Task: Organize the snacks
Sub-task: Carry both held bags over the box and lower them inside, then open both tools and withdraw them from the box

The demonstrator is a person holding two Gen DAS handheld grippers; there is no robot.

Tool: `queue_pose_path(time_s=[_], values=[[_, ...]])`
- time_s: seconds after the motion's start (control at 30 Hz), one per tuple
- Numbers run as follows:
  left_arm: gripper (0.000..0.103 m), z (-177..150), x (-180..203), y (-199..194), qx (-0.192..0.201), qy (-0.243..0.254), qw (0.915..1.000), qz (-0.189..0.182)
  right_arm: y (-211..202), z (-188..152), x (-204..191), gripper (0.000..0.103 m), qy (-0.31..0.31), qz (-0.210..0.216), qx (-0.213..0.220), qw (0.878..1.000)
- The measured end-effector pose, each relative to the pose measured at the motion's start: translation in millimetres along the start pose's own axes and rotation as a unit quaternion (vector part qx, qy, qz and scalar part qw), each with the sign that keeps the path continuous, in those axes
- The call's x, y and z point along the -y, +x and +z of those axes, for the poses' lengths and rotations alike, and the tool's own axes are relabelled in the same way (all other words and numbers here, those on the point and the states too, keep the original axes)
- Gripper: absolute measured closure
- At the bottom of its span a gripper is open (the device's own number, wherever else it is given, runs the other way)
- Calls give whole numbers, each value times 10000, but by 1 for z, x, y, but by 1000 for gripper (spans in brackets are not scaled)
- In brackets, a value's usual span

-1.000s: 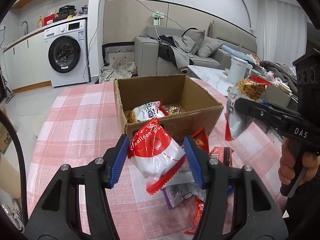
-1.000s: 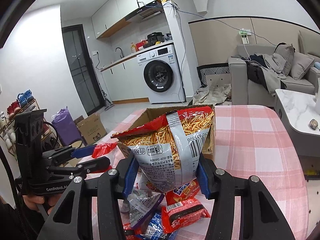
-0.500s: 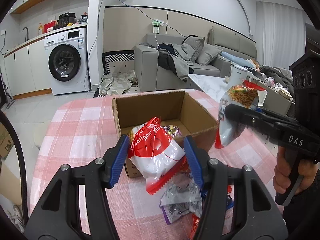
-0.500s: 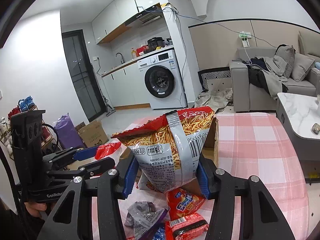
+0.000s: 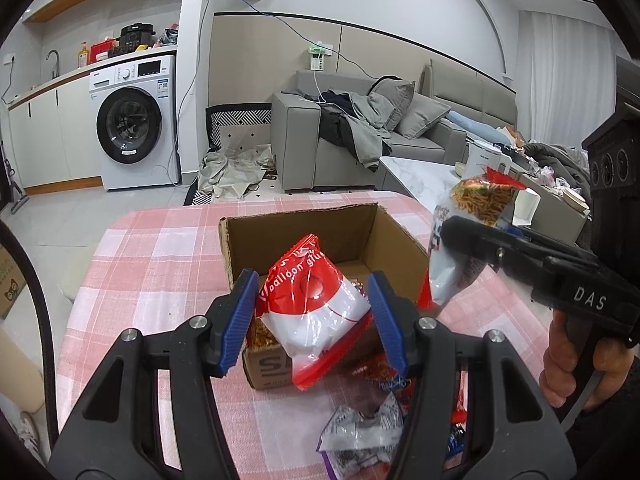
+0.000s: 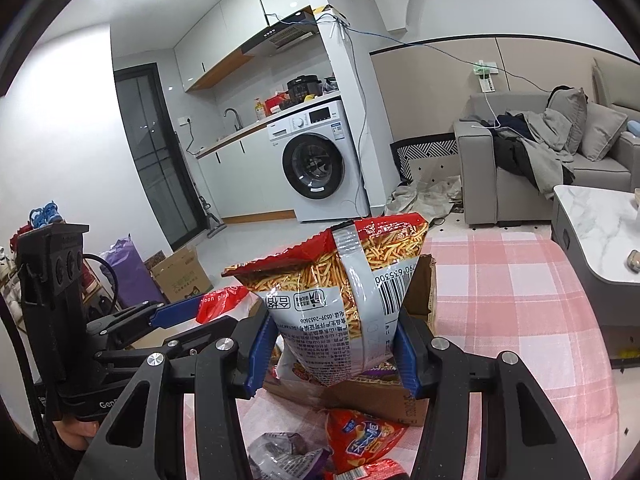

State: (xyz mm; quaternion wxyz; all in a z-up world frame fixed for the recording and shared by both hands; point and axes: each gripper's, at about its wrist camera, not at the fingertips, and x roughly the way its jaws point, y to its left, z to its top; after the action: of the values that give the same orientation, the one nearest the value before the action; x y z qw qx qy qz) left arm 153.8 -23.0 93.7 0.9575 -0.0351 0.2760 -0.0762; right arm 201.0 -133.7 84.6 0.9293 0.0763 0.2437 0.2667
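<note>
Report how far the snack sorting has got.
Done: at least one packet already lies inside the cardboard box. In hand: the left gripper holds a red and white bag above the box, and the right gripper holds a bag of stick snacks over it. Left: both bags unreleased, and loose packets remain on the checked tablecloth in front of the box.

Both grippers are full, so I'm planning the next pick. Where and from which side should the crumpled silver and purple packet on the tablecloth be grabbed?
Grip the silver and purple packet across its raised, crumpled middle, coming straight down from above. It lies flattish on the tablecloth with red packets crowding its right side, so a side approach would likely snag them; the puffed folds give the pads something to pinch.
</note>
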Motion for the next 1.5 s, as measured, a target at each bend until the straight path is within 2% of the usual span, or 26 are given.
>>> queue_pose_path(time_s=[0.67,0.97,1.0,1.03,1.07,1.1,1.13,1.27,1.33,1.4,1.43,1.47,1.5], values=[[49,2,-6,68,-325,86,9994,84,54,-1,23,50,109,-182,-388,9990],[46,-3,-12,85,-527,61,9982,294,66,-6,23,49,103,-214,-555,9982],[45,-4,-13,85,-547,44,9980,311,66,-5,23,47,66,-234,-550,9982],[42,-4,-14,86,-579,14,9978,308,65,-5,22,41,20,-300,-549,9980],[35,-5,-16,86,-602,-25,9978,288,63,-6,21,37,-2,-347,-518,9981],[29,-5,-18,85,-609,-63,9977,276,60,-6,21,29,-1,-404,-466,9981],[19,-6,-20,83,-600,-103,9978,276,55,-6,21,24,9,-441,-393,9983],[18,-9,-26,71,-545,-177,9981,237,39,-7,24,12,-1,-474,-247,9986],[18,-11,-26,65,-569,-180,9980,230,31,-8,27,2,18,-525,-252,9983],[16,-16,-25,58,-575,-116,9981,201,24,-11,29,1,12,-554,-314,9980],[11,-20,-25,54,-575,-51,9981,211,21,-13,30,1,1,-598,-358,9976],[1,-23,-22,49,-564,-11,9981,231,18,-16,30,1,-12,-632,-391,9972],[1,-27,-21,44,-530,26,9982,272,15,-19,31,1,-29,-666,-428,9969]])
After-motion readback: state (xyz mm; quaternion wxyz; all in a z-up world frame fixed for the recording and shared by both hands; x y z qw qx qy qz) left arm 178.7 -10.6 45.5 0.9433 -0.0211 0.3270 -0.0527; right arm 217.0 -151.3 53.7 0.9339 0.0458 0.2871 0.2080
